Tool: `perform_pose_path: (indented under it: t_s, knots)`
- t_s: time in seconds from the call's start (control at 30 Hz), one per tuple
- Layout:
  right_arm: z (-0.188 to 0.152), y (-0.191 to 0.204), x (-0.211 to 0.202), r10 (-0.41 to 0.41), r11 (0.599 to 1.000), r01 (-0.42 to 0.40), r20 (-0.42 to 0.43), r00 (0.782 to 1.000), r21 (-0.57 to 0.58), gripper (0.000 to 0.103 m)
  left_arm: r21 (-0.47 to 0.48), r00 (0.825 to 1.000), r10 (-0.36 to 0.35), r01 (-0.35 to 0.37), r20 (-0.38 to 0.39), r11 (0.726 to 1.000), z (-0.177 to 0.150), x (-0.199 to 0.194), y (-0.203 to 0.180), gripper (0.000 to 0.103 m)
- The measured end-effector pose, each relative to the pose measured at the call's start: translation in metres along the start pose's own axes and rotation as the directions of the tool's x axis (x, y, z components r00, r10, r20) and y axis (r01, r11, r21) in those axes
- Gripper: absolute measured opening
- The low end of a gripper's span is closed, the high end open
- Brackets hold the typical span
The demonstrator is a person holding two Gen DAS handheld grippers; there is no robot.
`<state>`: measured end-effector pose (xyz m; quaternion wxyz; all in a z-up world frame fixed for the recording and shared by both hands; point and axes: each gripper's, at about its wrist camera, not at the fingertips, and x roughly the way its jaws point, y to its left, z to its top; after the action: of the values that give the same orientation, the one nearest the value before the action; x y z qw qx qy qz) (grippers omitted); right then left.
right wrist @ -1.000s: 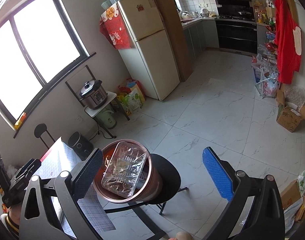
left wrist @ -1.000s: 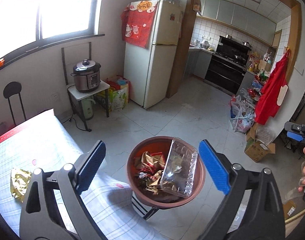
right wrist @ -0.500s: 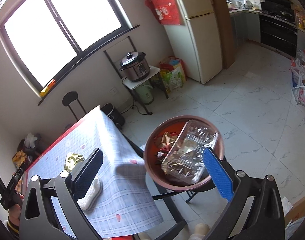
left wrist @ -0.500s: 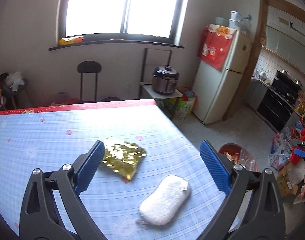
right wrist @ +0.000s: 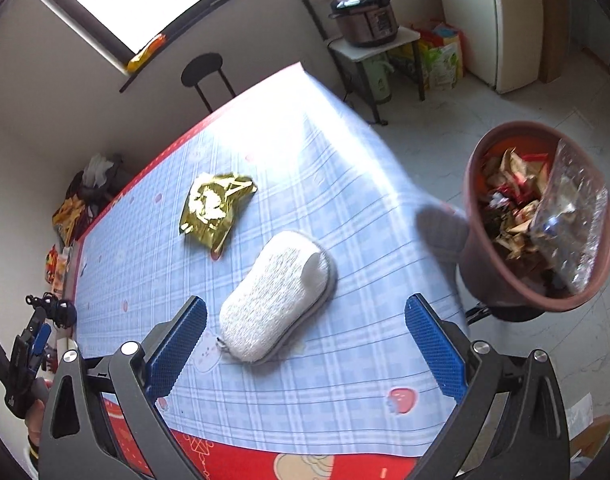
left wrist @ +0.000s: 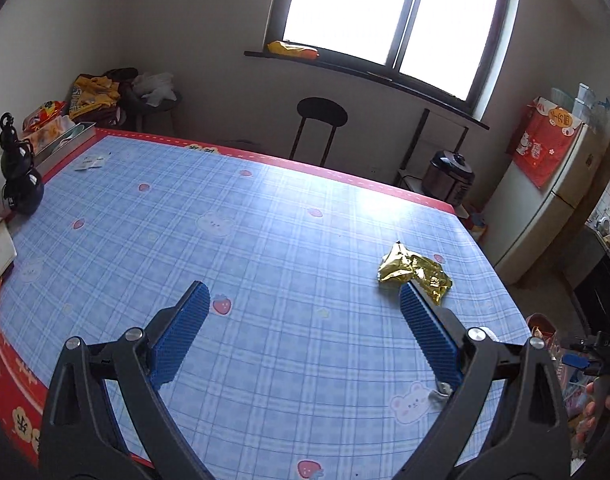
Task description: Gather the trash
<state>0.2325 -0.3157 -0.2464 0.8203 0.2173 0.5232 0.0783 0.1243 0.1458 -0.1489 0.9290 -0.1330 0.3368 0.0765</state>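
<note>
A crumpled gold foil wrapper (left wrist: 415,276) (right wrist: 215,208) lies on the blue checked tablecloth (left wrist: 265,260) (right wrist: 345,340). My left gripper (left wrist: 303,328) is open above the cloth, its right finger just in front of the wrapper. Beside the wrapper rests a white sponge pad (right wrist: 275,296). My right gripper (right wrist: 305,344) hangs open over the table's near edge, the sponge between and beyond its fingers. A brown trash bin (right wrist: 501,280) full of wrappers, with a clear plastic tray (right wrist: 569,216) in it, stands off the table's right edge.
A dark blue gourd-shaped bottle (left wrist: 19,184) and a metal tray (left wrist: 65,144) sit at the table's left side. A black stool (left wrist: 321,120), a pressure cooker (right wrist: 365,12) on a small stand and a fridge (left wrist: 545,200) line the wall beyond.
Both views swung left from the bin toward the table. The left gripper now faces the table with the wrapper by its right finger. The right gripper came over the sponge.
</note>
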Motion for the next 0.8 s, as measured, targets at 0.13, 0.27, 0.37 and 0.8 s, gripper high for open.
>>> perform_pose_path:
  t_s: [0.13,0.27,0.37,0.8]
  knots:
    - [-0.021,0.019,0.048,-0.004,0.999,0.008,-0.093,0.996,0.042,0.098,-0.038,1.000,0.018,-0.019,-0.015,0.999,-0.005,0.003,0.034,0.094]
    - [-0.032,0.033,0.078,-0.057,0.995,0.065,-0.105,0.993,0.079,0.098,-0.049,0.999,0.023,-0.025,-0.031,0.998,-0.006,0.011,0.061,0.094]
    - [-0.032,0.038,0.091,-0.101,0.987,0.110,-0.082,0.991,0.118,0.097,-0.043,0.999,0.016,-0.018,-0.040,0.999,-0.002,0.018,0.076,0.094]
    - [-0.038,0.054,0.118,-0.366,0.908,0.361,-0.017,0.930,0.213,0.097,0.008,0.994,-0.065,0.065,-0.084,0.998,0.010,0.047,0.098,0.094]
